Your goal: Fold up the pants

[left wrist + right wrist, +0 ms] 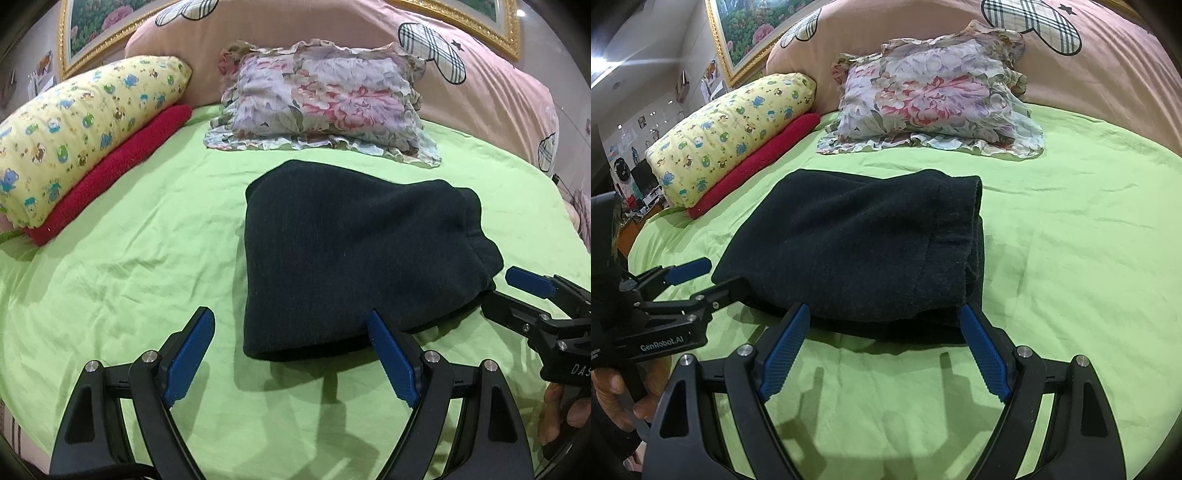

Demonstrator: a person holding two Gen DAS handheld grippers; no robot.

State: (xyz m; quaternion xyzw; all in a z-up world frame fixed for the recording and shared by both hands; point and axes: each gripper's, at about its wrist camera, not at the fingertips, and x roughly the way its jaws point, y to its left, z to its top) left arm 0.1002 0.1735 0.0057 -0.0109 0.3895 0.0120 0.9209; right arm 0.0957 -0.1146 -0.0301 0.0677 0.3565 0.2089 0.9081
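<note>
The dark pants [354,254] lie folded in a thick bundle on the green bedsheet [147,258]; they also show in the right wrist view [864,243]. My left gripper [291,354] is open and empty, just in front of the bundle's near left edge. My right gripper [886,347] is open and empty, just in front of the bundle's near edge. In the left wrist view the right gripper [506,291] sits at the bundle's right corner. In the right wrist view the left gripper [713,277] sits at the bundle's left corner.
A floral pillow [325,99] lies behind the pants. A yellow patterned pillow [81,136] rests on a red towel [122,166] at the left. A pink quilt [480,85] is heaped along the back. The green sheet [1071,258] spreads to the right.
</note>
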